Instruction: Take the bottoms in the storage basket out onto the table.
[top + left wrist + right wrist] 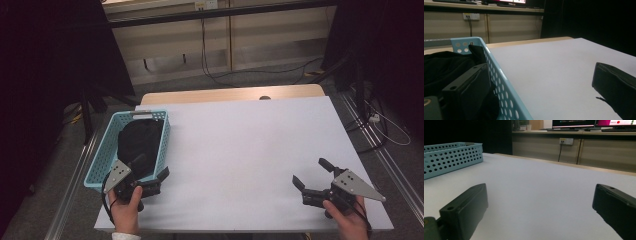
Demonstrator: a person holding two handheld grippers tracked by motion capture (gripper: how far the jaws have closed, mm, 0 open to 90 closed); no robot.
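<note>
white tabletop (250, 145); black crumpled cloth (139, 140) fills perforated blue basket (100, 162).

Black jaws, grey three-cornered plates (358, 184)

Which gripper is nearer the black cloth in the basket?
Left. The left gripper straddles the basket wall, one jaw inside beside the black cloth. The right gripper sits open across the table, far from it.
</note>
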